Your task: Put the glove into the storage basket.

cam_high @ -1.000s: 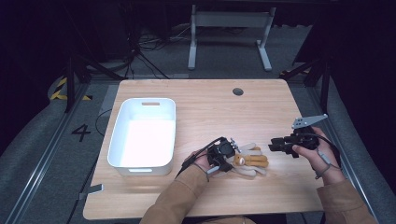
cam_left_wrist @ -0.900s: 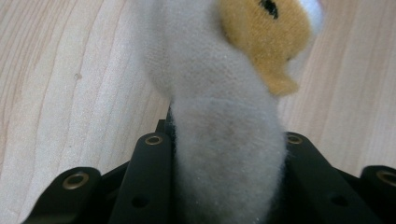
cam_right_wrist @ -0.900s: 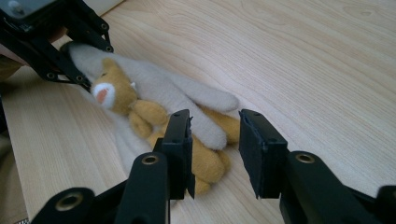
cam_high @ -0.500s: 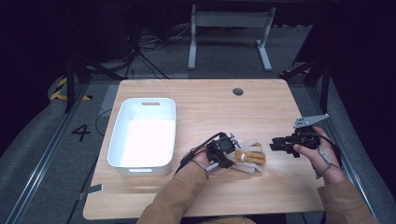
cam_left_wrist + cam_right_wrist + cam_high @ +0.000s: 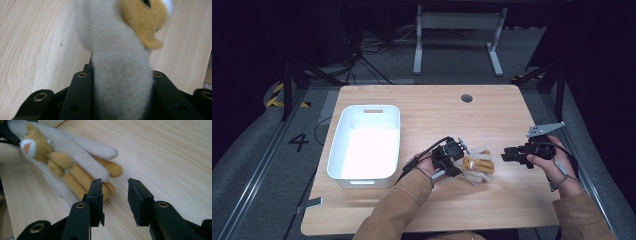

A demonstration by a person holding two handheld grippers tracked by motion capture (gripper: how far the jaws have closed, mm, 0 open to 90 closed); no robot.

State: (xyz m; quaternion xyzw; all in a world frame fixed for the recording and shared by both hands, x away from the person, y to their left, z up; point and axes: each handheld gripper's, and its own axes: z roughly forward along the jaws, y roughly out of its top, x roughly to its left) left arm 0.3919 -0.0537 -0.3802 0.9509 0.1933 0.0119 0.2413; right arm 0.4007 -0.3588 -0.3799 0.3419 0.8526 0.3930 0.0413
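Left fingers [image 5: 82, 100]: pinching the plush [image 5: 117, 75].
Right fingers [image 5: 96, 195]: spread, empty, near the plush legs.
Surface [image 5: 492, 120]: wooden.

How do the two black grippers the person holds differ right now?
The left gripper is clamped on the plush toy; the right gripper stands open with only table between its jaws. The left touches the toy; the right waits beside its legs. Both are black, two-jawed and hand-held.

cream-and-tan plush toy [image 5: 476, 167], white bin [image 5: 364, 147]
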